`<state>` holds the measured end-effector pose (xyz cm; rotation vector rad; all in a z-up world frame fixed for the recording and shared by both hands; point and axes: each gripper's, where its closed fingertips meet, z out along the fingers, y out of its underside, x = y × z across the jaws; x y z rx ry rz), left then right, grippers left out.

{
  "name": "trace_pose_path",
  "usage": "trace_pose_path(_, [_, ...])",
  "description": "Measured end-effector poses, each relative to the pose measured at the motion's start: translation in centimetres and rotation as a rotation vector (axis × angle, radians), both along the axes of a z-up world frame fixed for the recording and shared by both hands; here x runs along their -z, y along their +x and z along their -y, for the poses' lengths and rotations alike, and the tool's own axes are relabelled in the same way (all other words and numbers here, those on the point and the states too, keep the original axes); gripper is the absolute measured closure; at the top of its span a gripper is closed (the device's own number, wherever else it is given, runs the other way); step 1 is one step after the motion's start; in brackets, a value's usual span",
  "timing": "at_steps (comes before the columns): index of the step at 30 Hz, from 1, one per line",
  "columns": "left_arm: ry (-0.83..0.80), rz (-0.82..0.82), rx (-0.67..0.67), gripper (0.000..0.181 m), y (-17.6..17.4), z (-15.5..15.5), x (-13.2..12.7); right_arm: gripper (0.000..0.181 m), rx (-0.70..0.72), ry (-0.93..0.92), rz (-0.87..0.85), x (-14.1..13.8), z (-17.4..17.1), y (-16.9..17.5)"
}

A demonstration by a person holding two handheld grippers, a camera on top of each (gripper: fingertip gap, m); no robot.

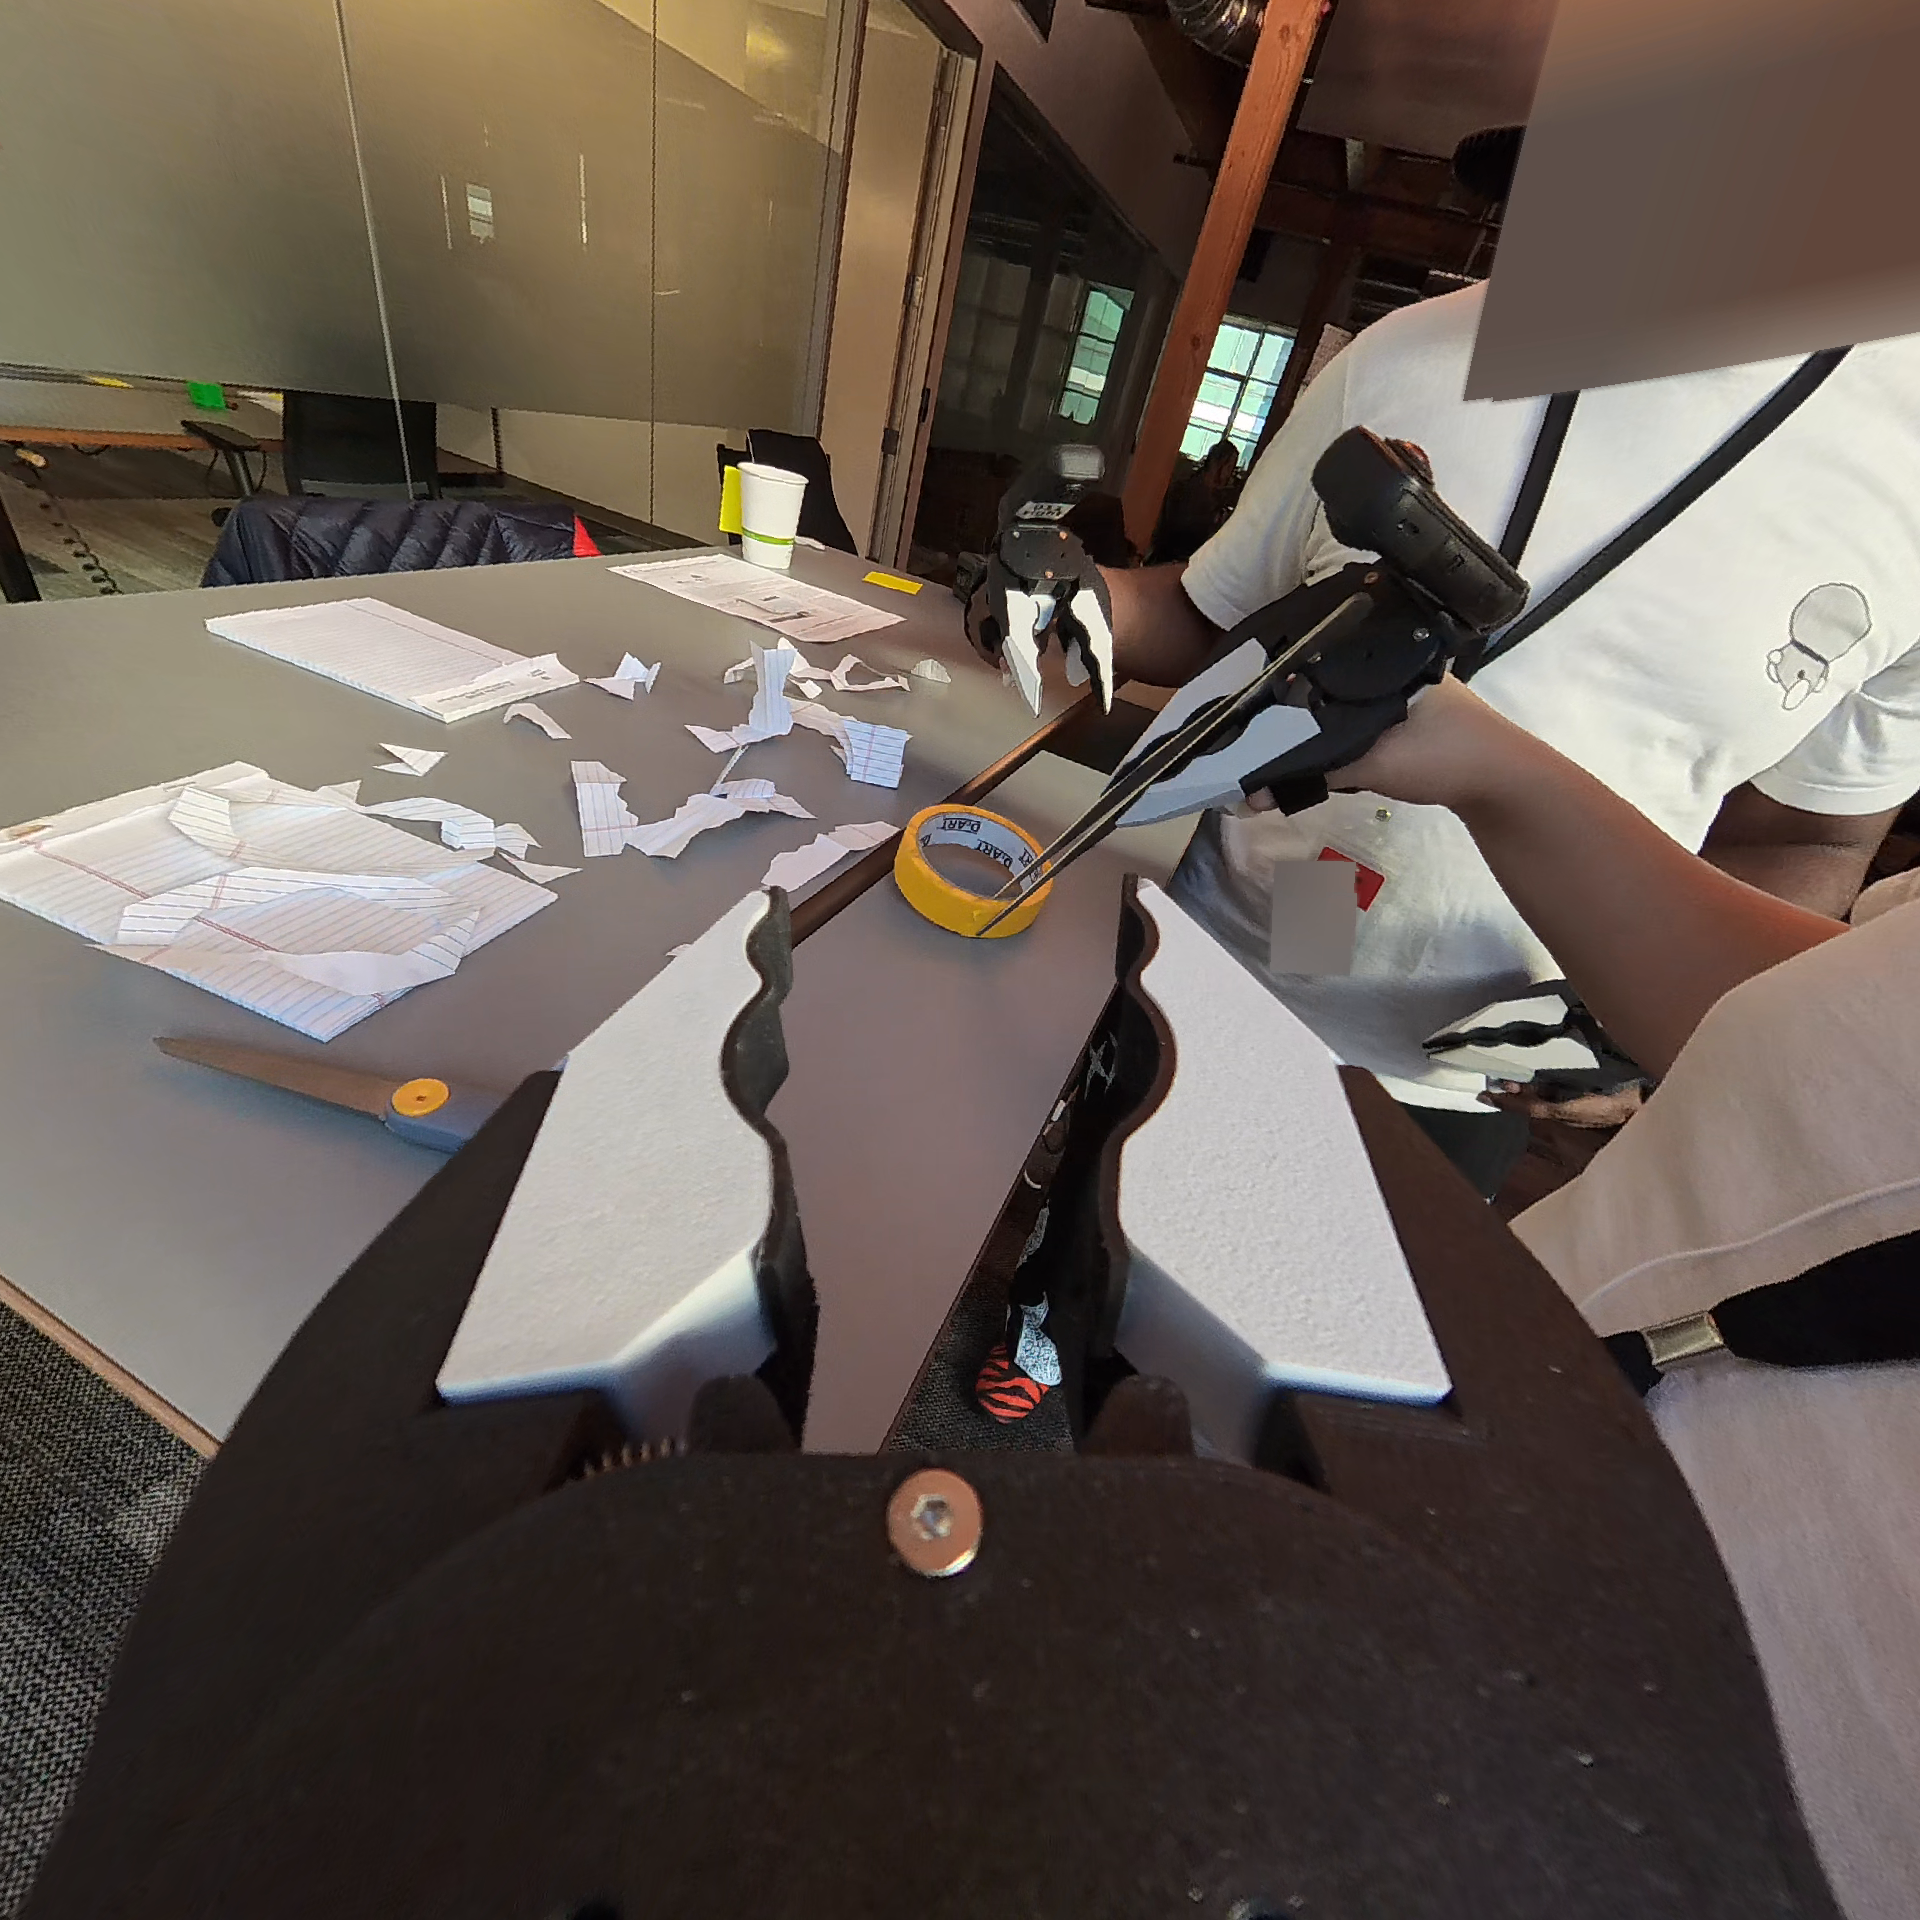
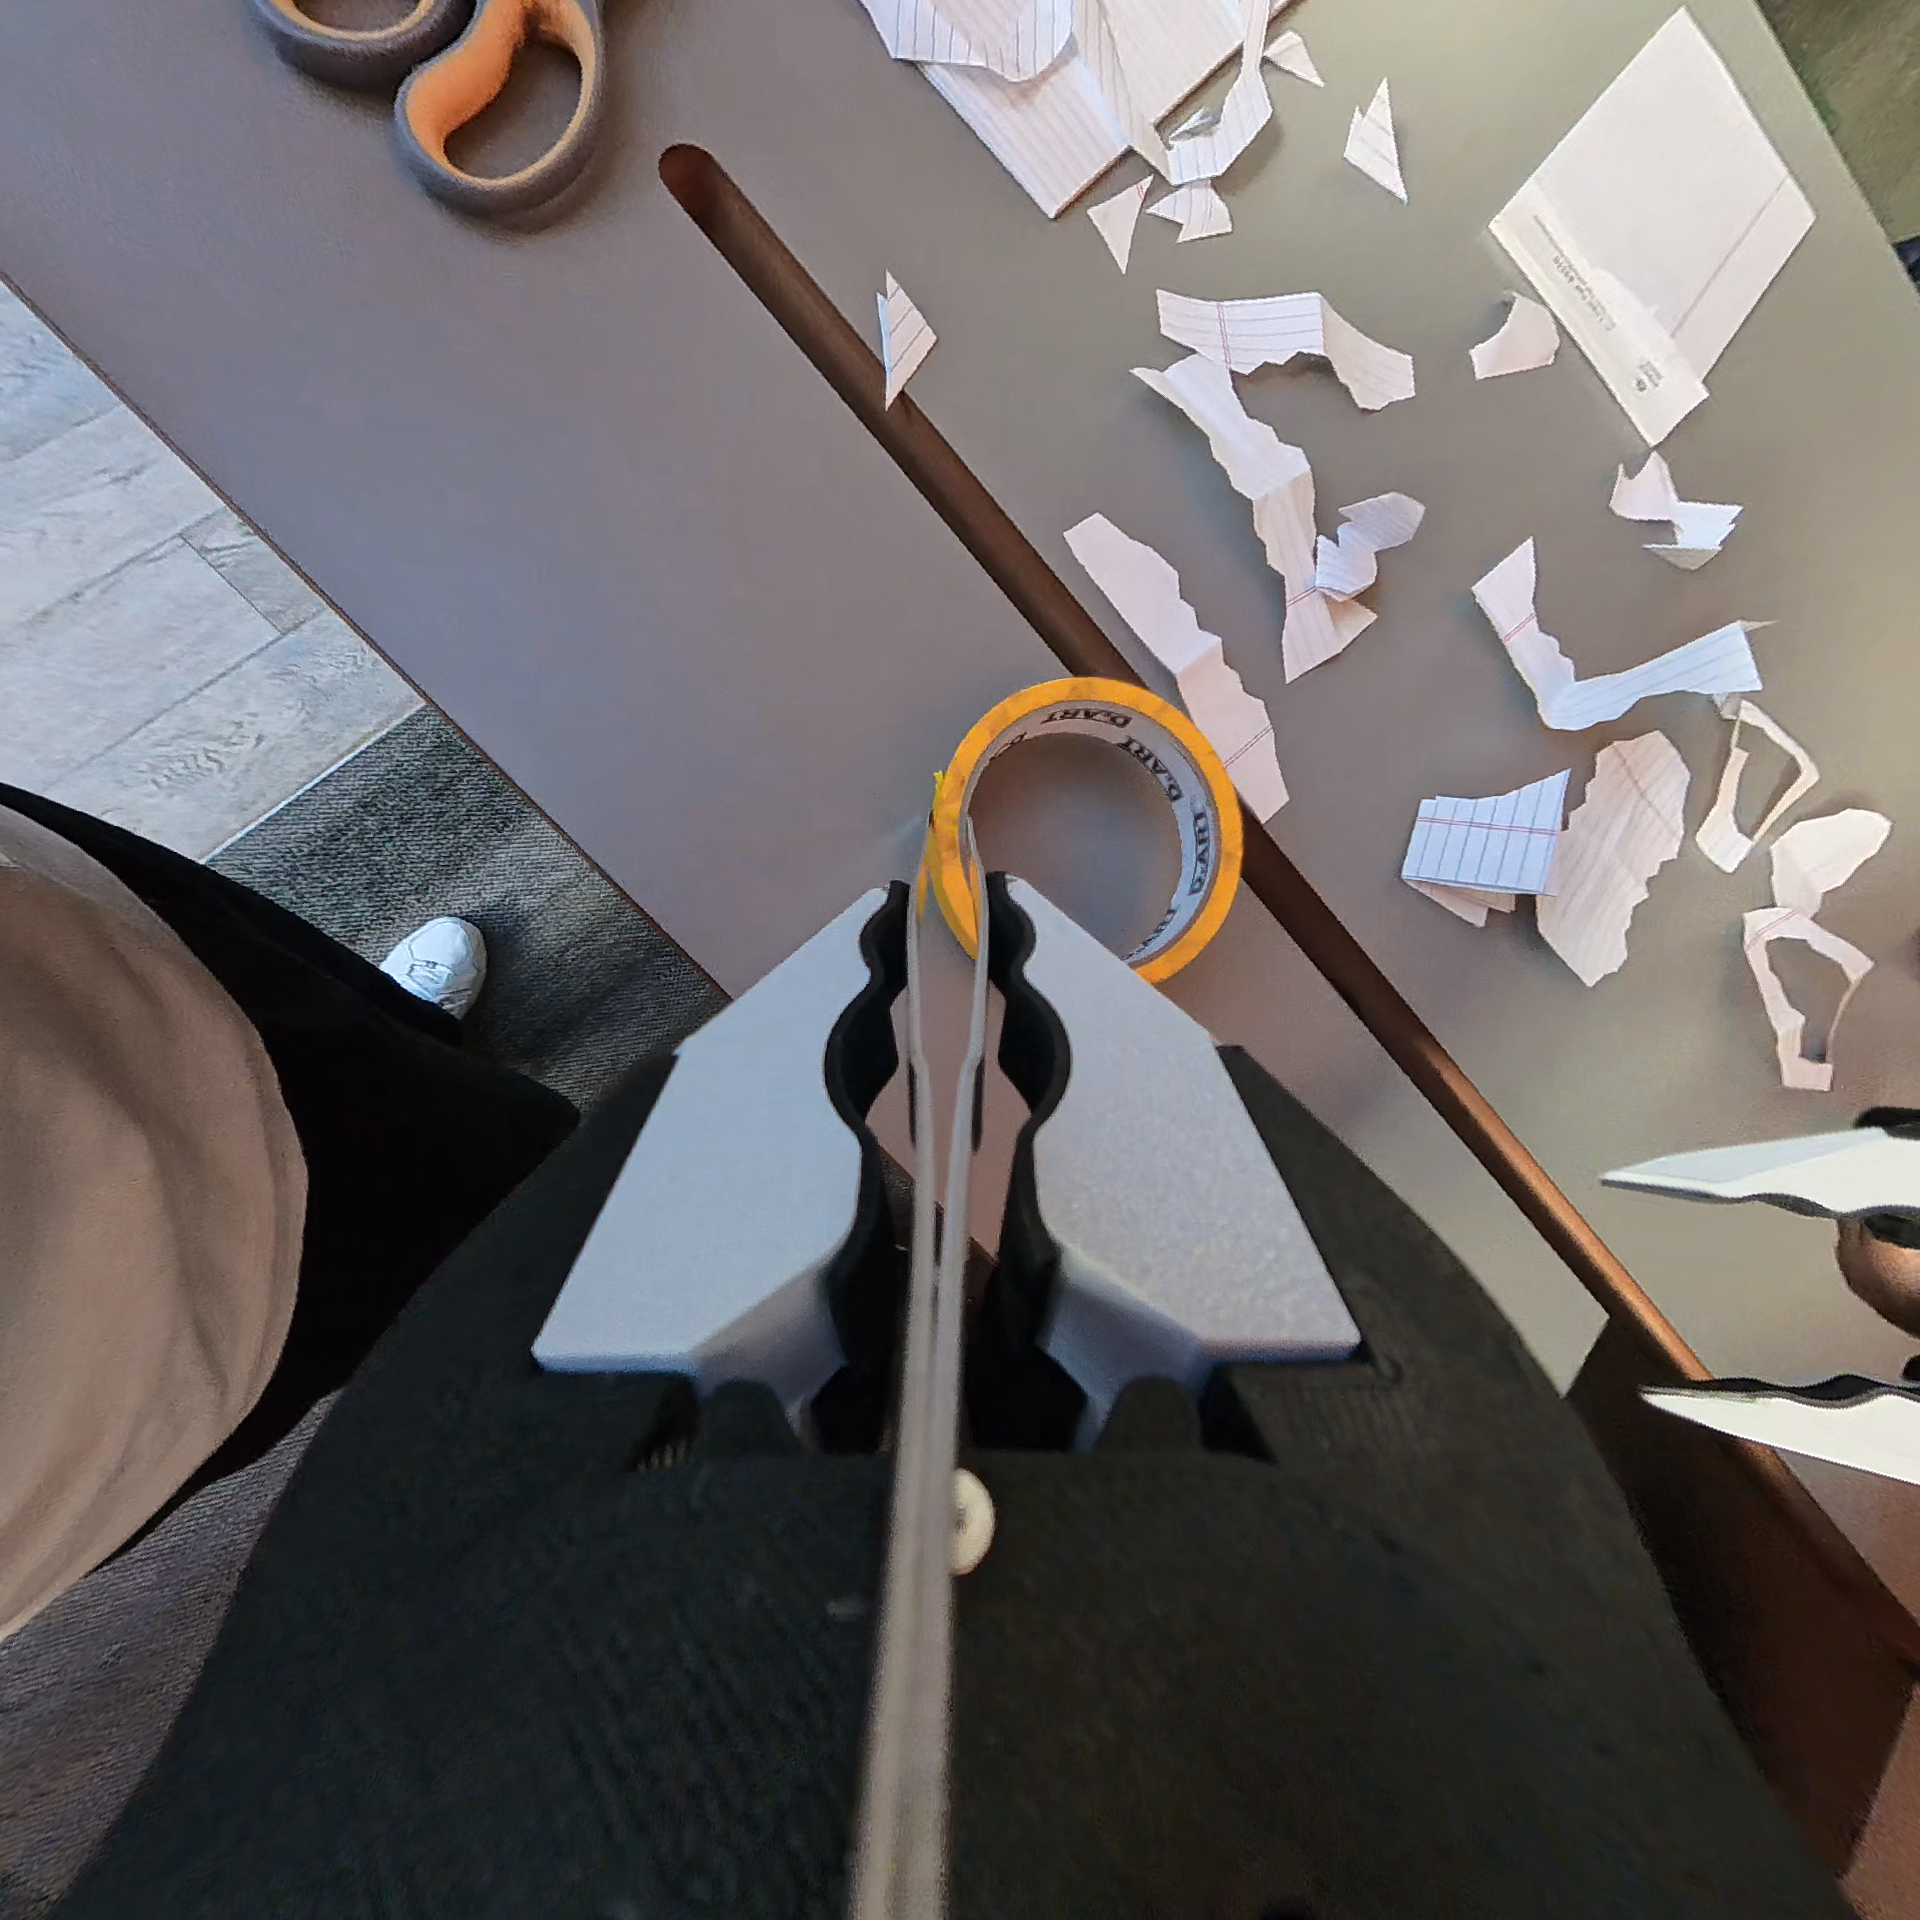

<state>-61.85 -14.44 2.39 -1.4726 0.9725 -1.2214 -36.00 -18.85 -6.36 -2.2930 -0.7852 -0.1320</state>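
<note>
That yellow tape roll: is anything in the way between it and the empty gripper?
Nothing visible lies on the grey table between the open left gripper and the yellow tape roll. But the right gripper is shut on long tweezers, whose tips already straddle the roll's near wall.

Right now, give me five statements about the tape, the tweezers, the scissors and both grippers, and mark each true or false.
1. The right gripper is shut on a pair of tweezers. True.
2. The tweezer tips straddle the wall of the yellow tape roll. True.
3. The left gripper holds the scissors. False: its fingers are open and empty, and the scissors lie on the grey table.
4. The tape roll stands on edge. False: it lies flat on the table.
5. Torn lined paper scraps lie across the table slot from the right gripper. True.
</note>
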Motion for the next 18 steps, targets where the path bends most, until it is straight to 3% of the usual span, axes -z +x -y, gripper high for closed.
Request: trace_pose_path(18, [-0.004, 0.007, -0.049, 0.119, -0.58, -0.91, -0.08, 0.164, -0.014, -0.024, -0.061, -0.27, -0.58, 0.36])
